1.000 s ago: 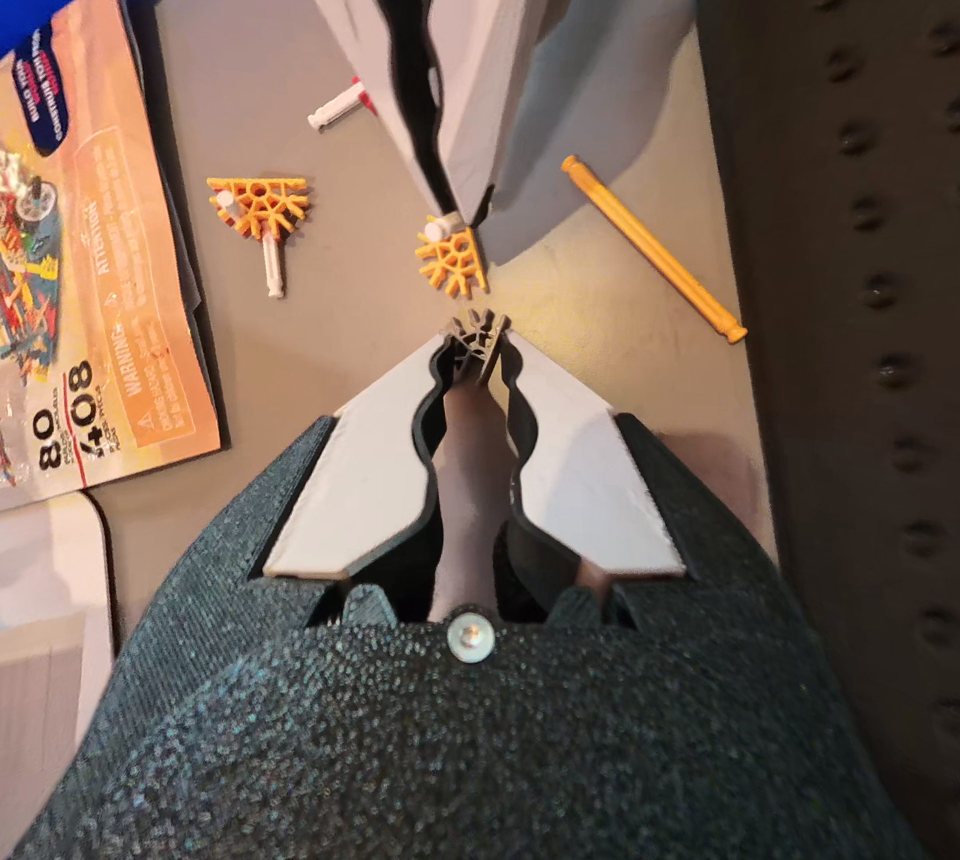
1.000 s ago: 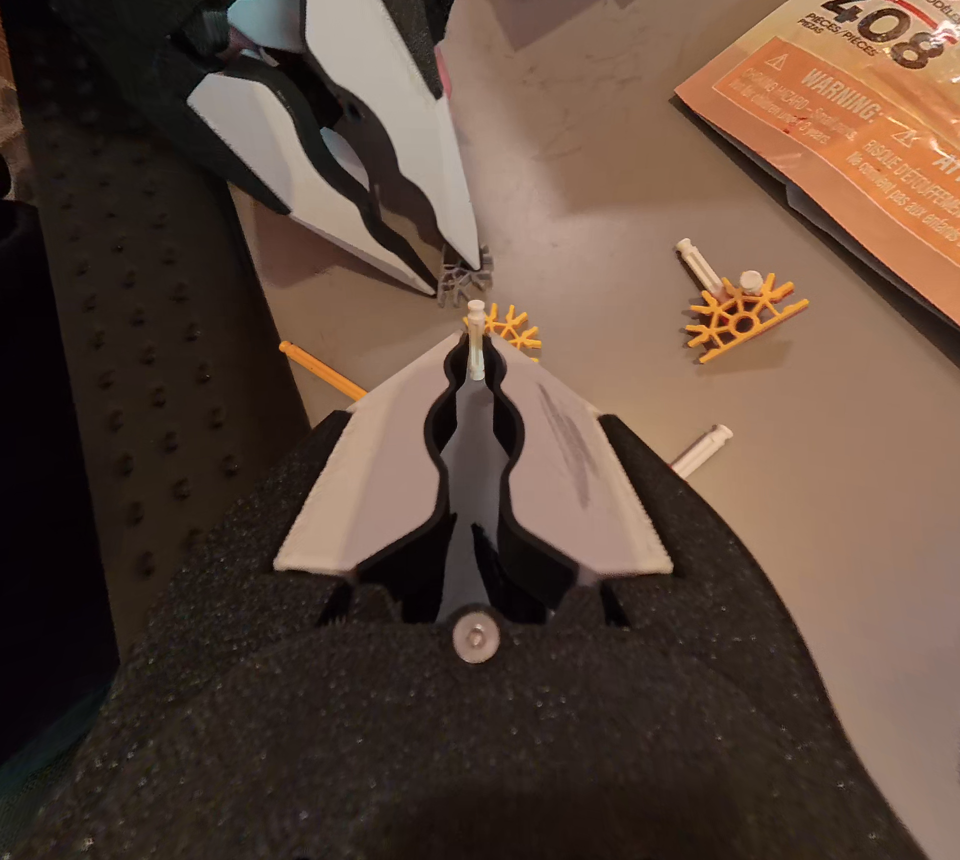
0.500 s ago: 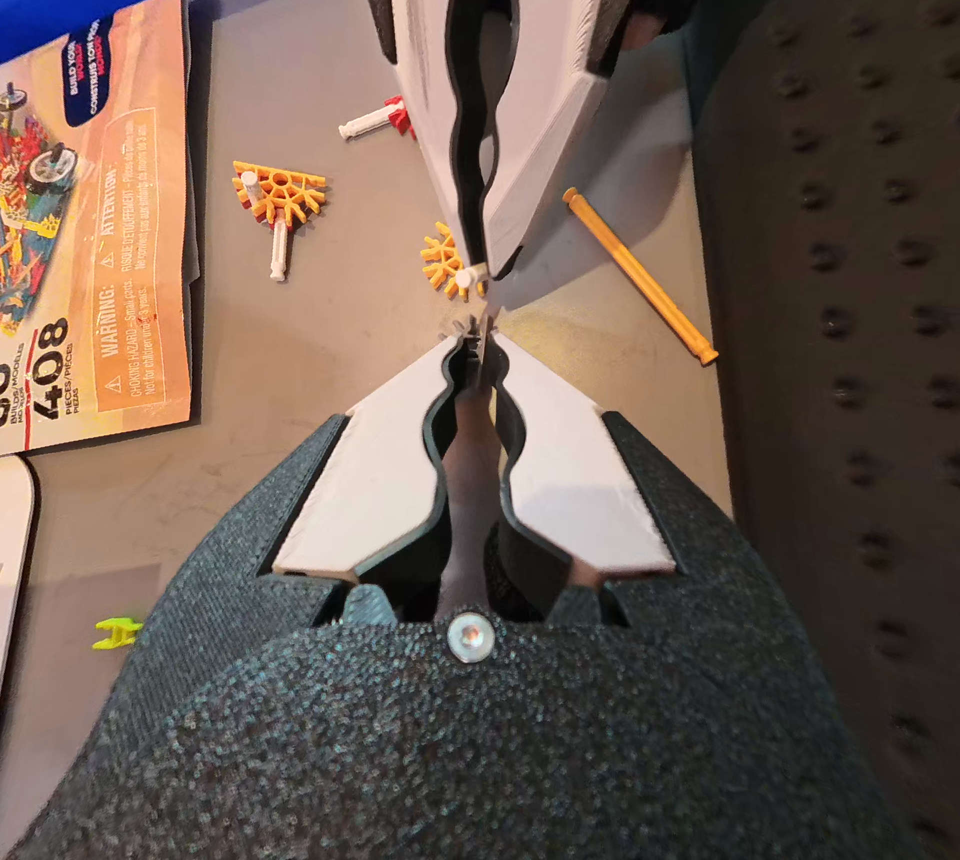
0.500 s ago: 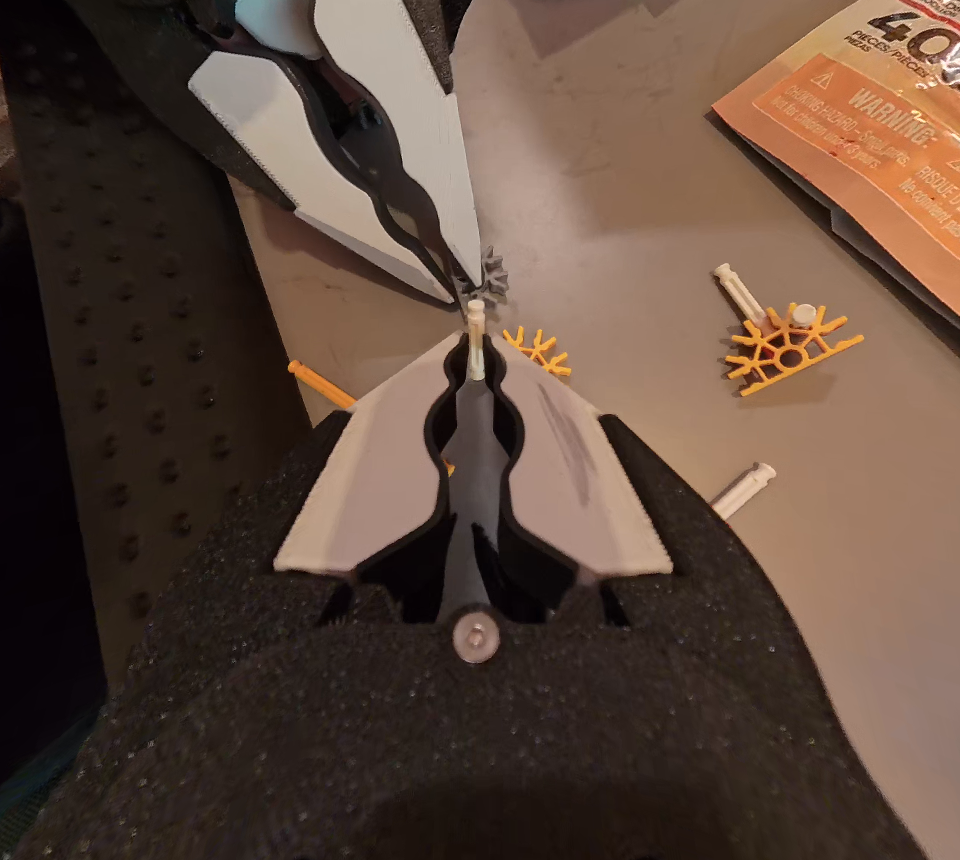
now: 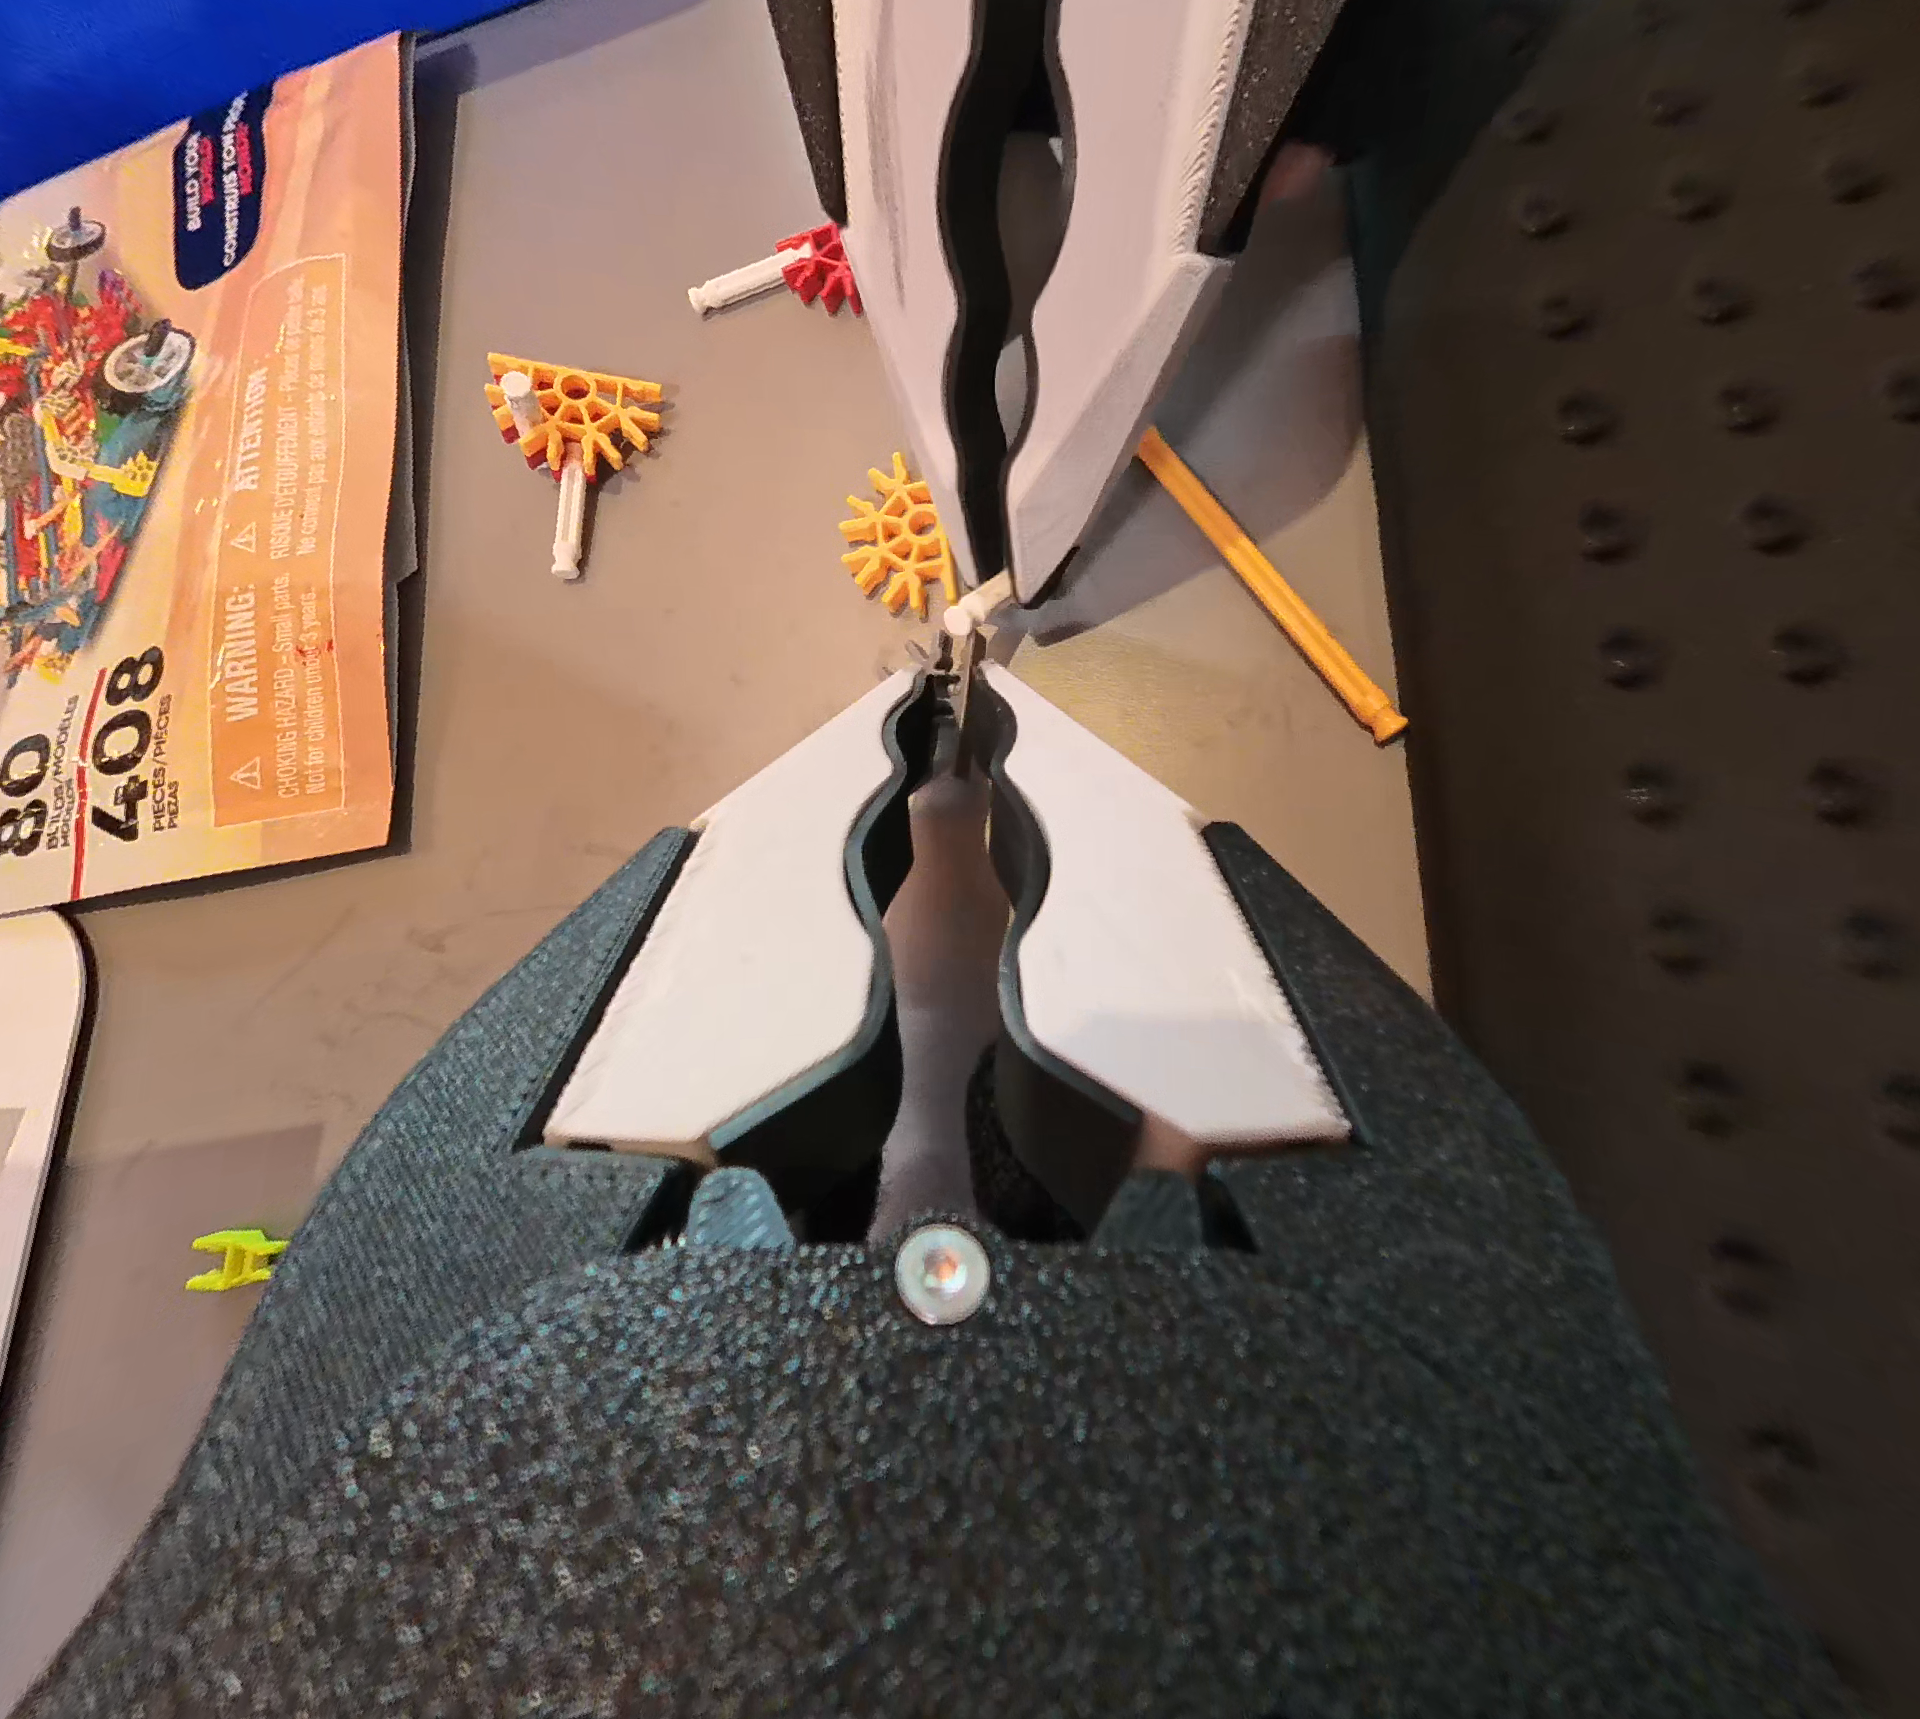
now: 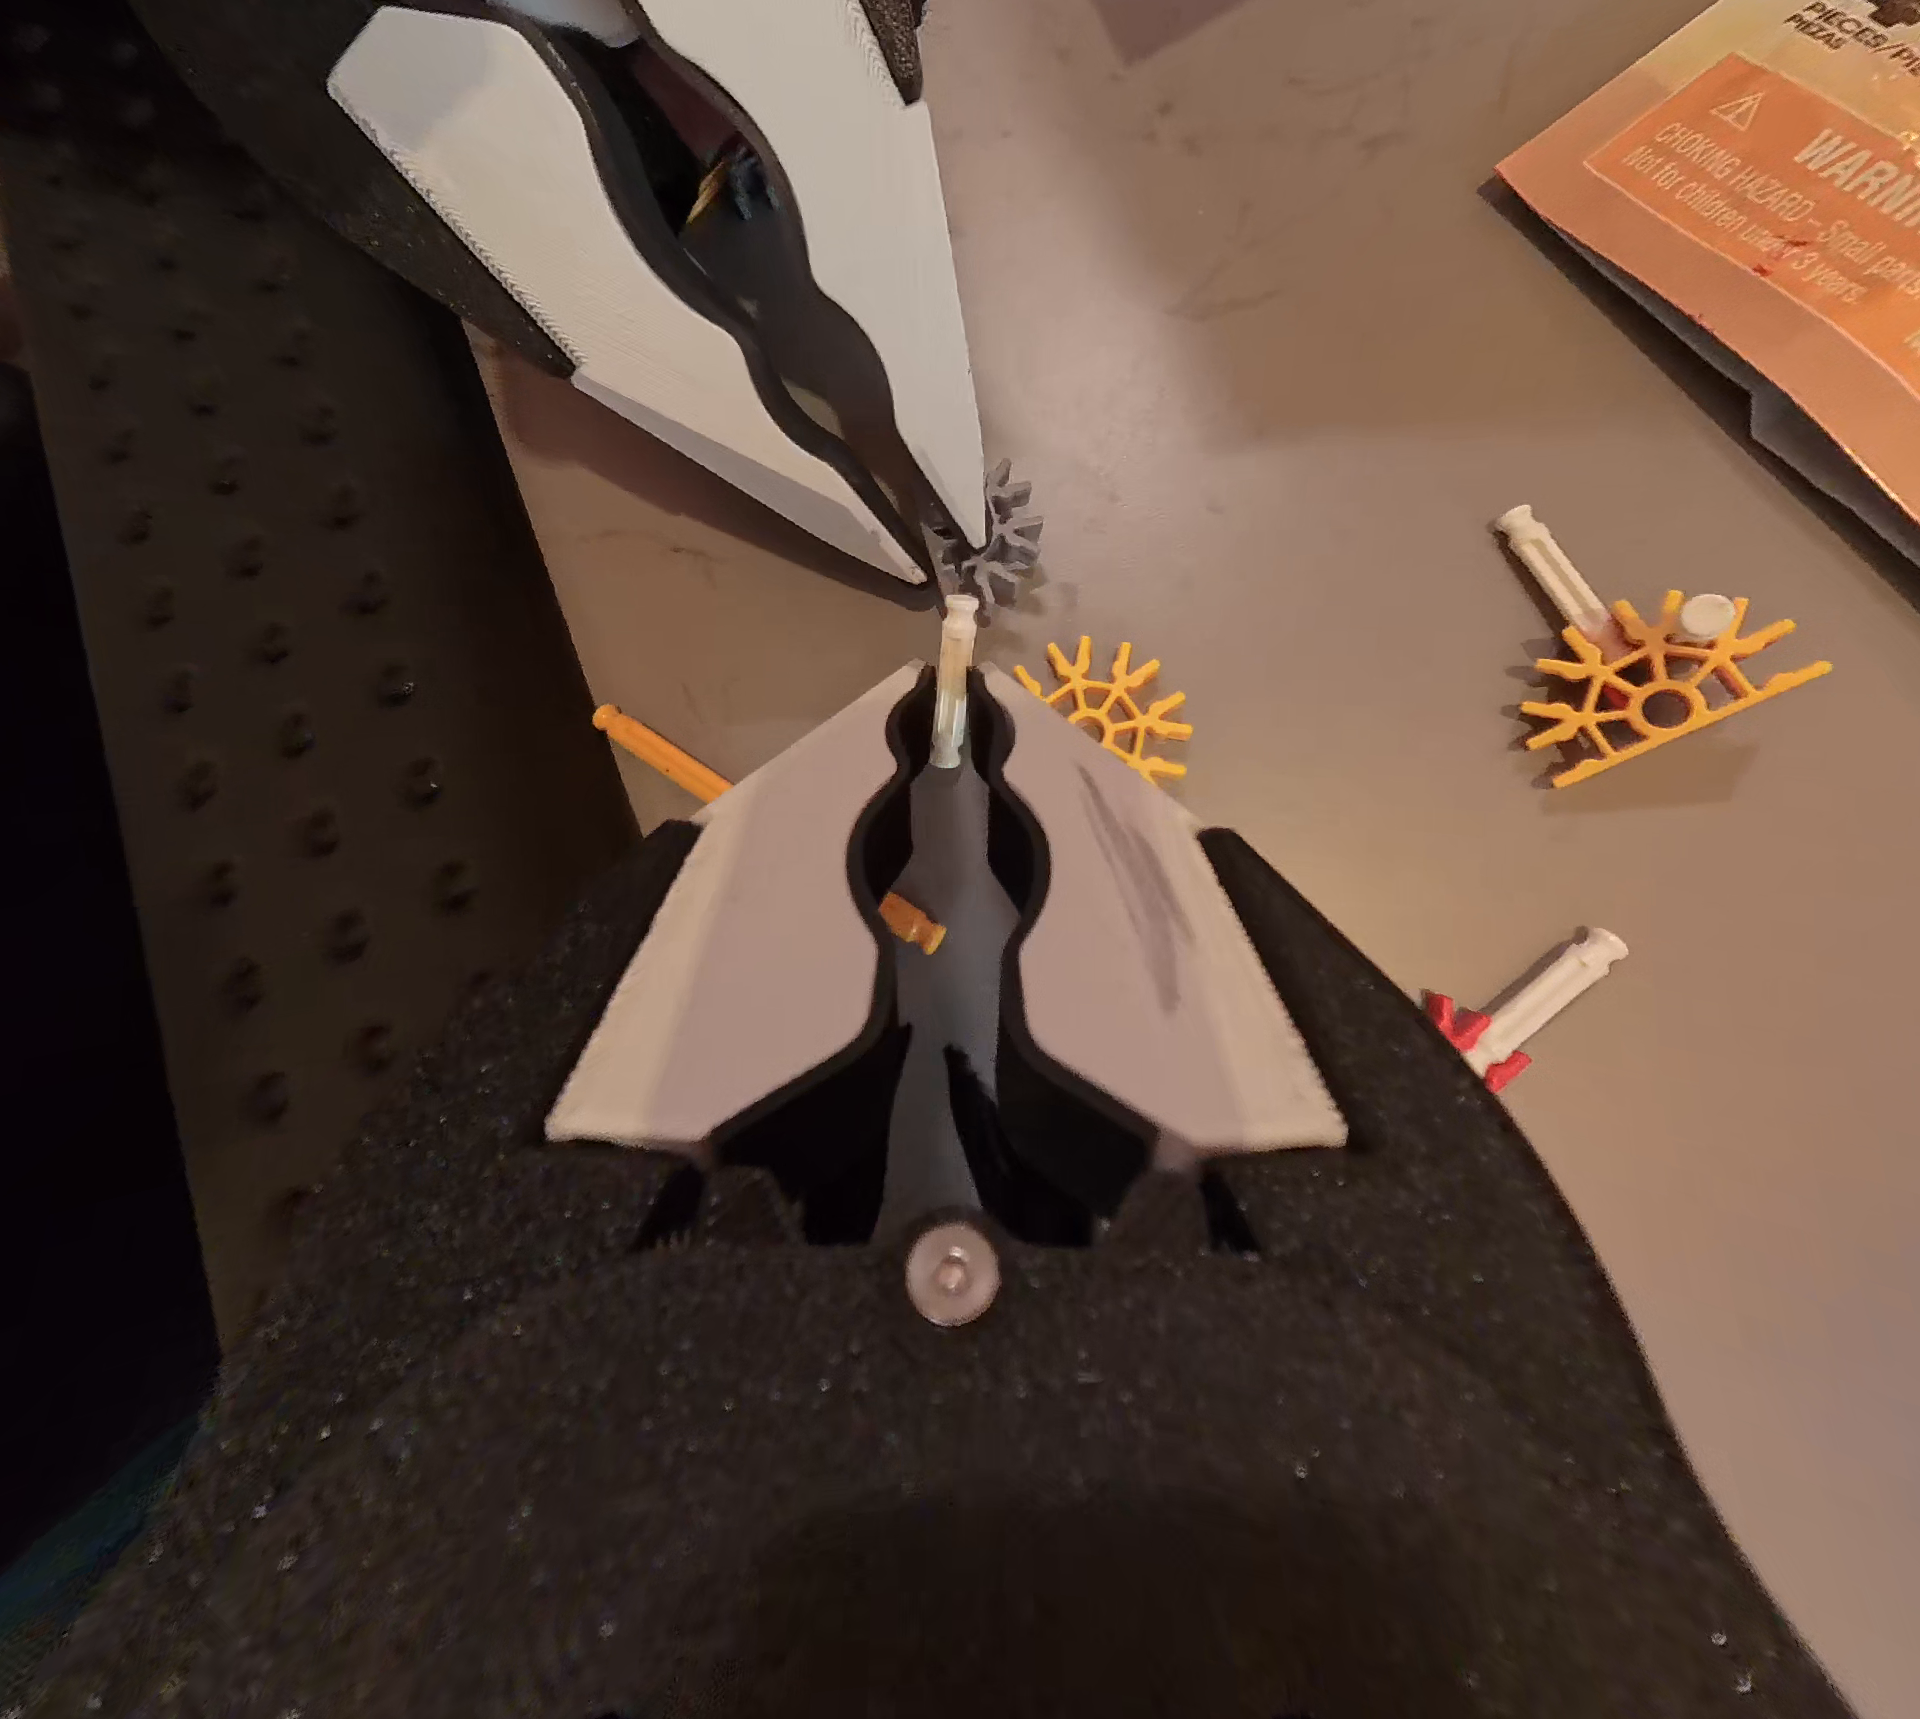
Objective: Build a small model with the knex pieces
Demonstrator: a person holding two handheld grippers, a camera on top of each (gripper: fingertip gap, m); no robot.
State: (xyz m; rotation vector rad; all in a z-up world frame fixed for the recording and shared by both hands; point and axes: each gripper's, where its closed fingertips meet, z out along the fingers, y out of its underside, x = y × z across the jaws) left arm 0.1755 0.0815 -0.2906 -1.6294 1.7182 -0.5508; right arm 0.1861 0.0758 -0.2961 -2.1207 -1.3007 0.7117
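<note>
Grey tabletop (image 6: pixel 1299 298) lay beneath my tools. My left gripper (image 5: pixel 951 682) was clamped on a small grey snowflake-shaped plastic connector (image 6: pixel 992 547). My right gripper (image 6: pixel 951 682) pinched a short white plastic rod (image 6: pixel 951 682), its tip just beside that connector.

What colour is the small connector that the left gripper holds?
Grey. The connector in the left gripper shows best in the right wrist view.

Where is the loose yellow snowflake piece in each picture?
Left wrist view: the yellow snowflake piece lies just above centre, left of the right tool's tip.
Right wrist view: it sits at centre, right of the white rod.
Shared landmark: the long orange rod on the table.
</note>
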